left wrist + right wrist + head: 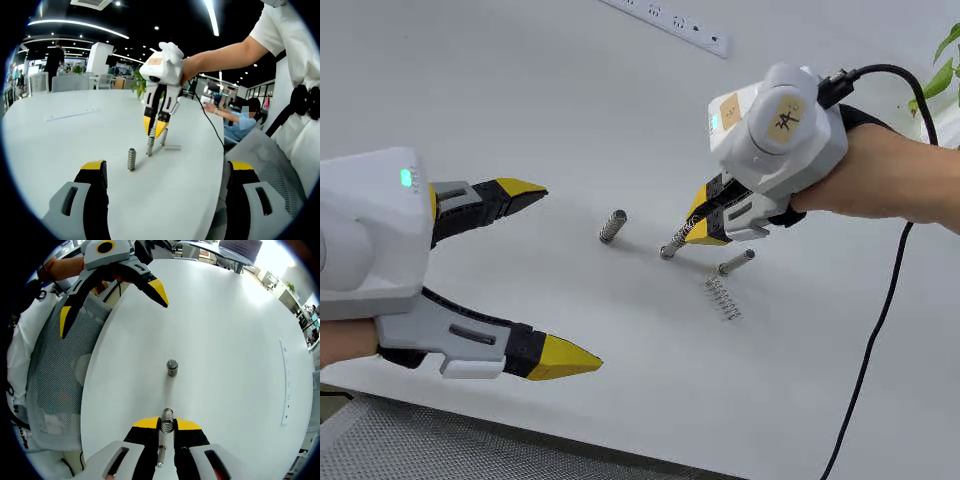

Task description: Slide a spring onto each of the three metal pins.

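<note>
The tan sticker (785, 120) on the right gripper (698, 226) carries dark marks I cannot read. That gripper pinches a spring (677, 240), its long axis near upright, lower end at the counter (520, 80). From it, a loose spring (723, 297) lies flat at 5 o'clock and a sprung pin (612, 226) stands at 9. The left gripper (545, 275) is spread wide, holding nothing.

The left gripper (570, 275) and right gripper (692, 228) have white bodies and black jaws tipped yellow. The table (520, 80) is plain white; the gripped spring (167, 420) is silver-grey, the cable (880, 330) black.
</note>
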Demonstrator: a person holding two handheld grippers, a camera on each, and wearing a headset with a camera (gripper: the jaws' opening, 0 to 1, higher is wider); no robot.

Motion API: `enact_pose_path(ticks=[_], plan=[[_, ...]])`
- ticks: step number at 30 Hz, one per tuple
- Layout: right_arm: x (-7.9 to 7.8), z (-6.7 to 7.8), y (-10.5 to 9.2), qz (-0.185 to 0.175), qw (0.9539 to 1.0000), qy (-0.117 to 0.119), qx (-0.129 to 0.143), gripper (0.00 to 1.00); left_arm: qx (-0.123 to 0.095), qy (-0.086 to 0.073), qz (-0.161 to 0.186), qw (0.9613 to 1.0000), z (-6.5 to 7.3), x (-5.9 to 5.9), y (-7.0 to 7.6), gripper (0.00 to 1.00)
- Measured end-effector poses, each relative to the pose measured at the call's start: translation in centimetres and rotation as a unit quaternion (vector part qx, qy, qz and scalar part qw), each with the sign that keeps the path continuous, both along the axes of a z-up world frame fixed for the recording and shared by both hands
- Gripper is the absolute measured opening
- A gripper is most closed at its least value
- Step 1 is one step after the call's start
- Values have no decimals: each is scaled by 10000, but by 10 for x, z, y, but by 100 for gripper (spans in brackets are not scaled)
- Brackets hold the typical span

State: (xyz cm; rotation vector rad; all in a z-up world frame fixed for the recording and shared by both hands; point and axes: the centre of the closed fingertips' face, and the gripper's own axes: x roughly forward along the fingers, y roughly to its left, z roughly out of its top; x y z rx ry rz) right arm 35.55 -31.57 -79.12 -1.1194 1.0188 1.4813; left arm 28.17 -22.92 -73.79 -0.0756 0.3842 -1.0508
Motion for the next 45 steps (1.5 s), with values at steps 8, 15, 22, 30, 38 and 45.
enact_pose_path(ticks=[8,15,22,30,38,45], plan=[[2,-6,0,65,10000,-31,-42,7,-22,19,22,10000,0,0,1,98],[5,-16,-1,131,9999,-59,-92,7,-27,35,17,10000,-1,-1,2,98],[5,-23,-1,179,9997,-54,-144,7,-27,33,16,10000,-1,0,3,98],[7,-27,-1,174,9997,-56,-155,7,-25,52,4,10000,-2,-1,3,97],[7,-30,-1,154,9998,-38,-153,7,-42,59,6,10000,-1,-1,3,97],[3,-30,1,129,9998,-3,-142,7,-36,83,10,10000,-2,-2,4,96]])
